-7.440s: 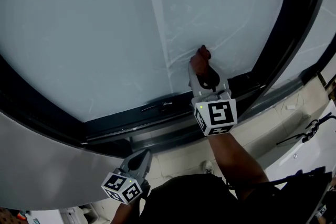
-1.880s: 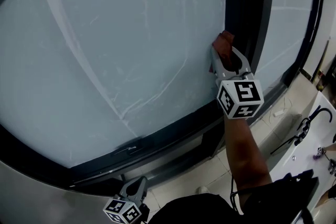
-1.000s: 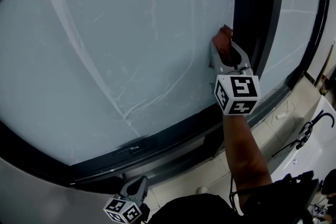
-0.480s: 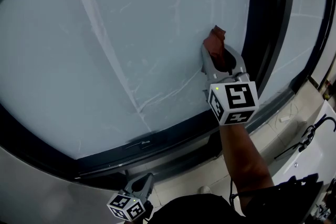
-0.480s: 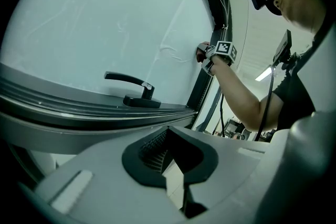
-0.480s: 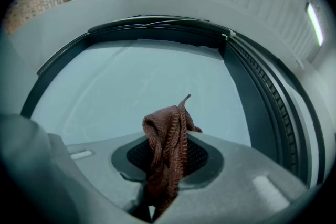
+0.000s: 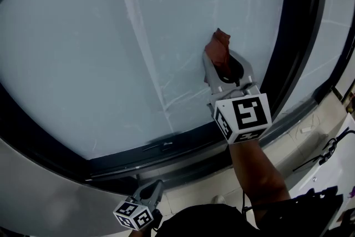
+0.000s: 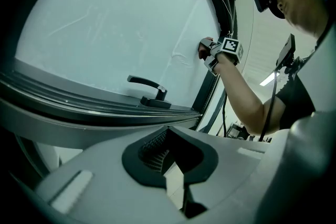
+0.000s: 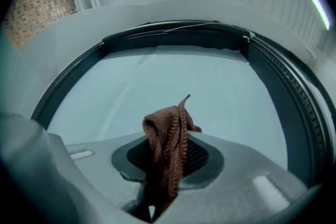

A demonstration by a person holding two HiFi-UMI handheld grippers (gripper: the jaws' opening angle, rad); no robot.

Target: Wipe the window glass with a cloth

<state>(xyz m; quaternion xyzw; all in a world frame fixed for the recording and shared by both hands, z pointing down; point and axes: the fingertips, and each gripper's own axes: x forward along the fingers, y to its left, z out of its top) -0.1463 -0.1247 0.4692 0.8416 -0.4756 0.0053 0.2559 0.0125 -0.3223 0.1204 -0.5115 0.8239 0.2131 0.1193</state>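
Forearm (image 7: 256, 169) up, R tool (image 7: 221, 64) tight on brown cloth (image 7: 218, 46) at window glass (image 7: 83, 53); L tool (image 7: 155, 188) low, closed, empty.

Cloth (image 9: 168, 134) looks coarsely knitted; glass (image 7: 72, 64) smooth, perhaps frosted; tool (image 7: 223, 66) matt plastic.

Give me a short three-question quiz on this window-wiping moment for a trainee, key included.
1. Multiple choice: what do the right tongs grip? A) a sponge B) a brown cloth C) a squeegee
2. True or false: the left tongs are pressed against the window glass.
3. Fill in: the black window handle sits on the ____ rail of the frame.
Key: 1 B. 2 false, they hang shut and empty below the frame. 3 bottom.
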